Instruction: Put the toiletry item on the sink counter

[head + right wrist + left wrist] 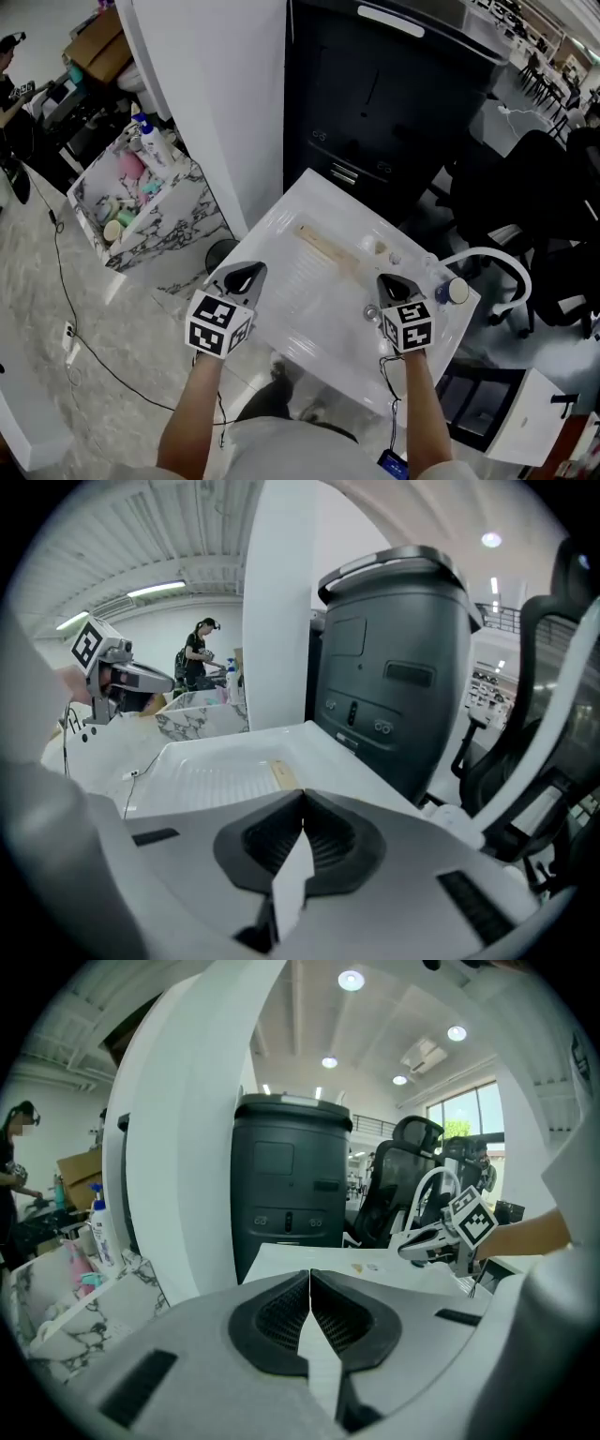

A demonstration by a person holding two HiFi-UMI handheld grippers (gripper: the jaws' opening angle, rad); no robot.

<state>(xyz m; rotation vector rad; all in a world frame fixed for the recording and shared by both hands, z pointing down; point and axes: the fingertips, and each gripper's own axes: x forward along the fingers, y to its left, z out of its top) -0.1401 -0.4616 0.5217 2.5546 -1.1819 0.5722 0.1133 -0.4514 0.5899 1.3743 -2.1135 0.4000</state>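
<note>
The white sink counter (pixel 281 319) lies in front of me, with a pale wooden strip (pixel 328 248) on it. A white pump bottle with a blue top (pixel 153 141) and other toiletries stand in a marble-patterned box (pixel 183 211) to the left, on the floor side. My left gripper (pixel 249 272) hovers at the counter's left edge, shut and empty. Over the counter's right part, my right gripper (pixel 394 283) is also shut with nothing in it. The left gripper view shows closed jaws (pixel 309 1279), and so does the right gripper view (pixel 303 803).
A tall black cabinet (pixel 375 103) stands behind the counter, beside a white pillar (pixel 216 94). A small blue-capped bottle (pixel 452 291) lies at the counter's right edge near a white chair arm (pixel 502 267). Black chairs crowd the right. A person (pixel 9 80) stands far left. Cables run across the floor.
</note>
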